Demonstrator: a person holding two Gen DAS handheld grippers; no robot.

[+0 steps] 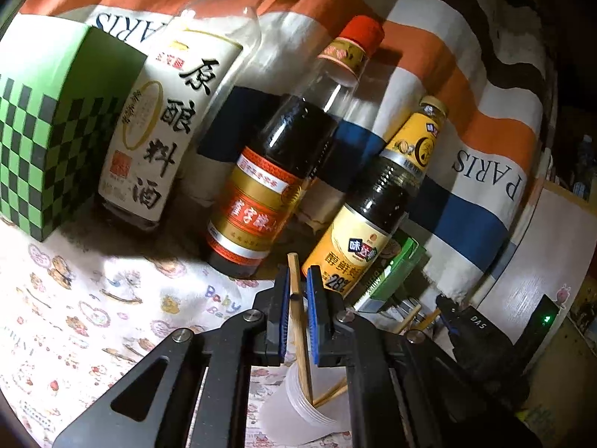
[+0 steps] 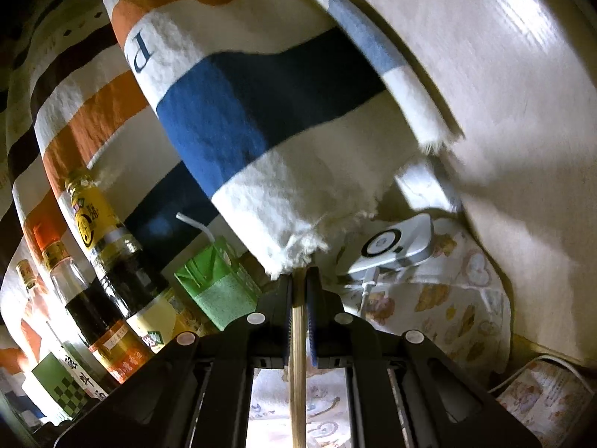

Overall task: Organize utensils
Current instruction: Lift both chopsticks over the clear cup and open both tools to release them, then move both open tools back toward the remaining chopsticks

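Above a translucent plastic cup [image 1: 298,410] | left gripper [image 1: 297,291] pinches a wooden chopstick [image 1: 300,336], tip inside cup | right gripper [image 2: 298,283] clamps another chopstick [image 2: 297,354]

Chopstick [image 2: 297,373] tip beyond frame edge

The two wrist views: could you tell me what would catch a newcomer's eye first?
Three sauce bottles leaning in a row against a striped PARIS towel, beside a green checkered box. Up close, the left gripper pinches a wooden chopstick whose lower end dips into a plastic cup.
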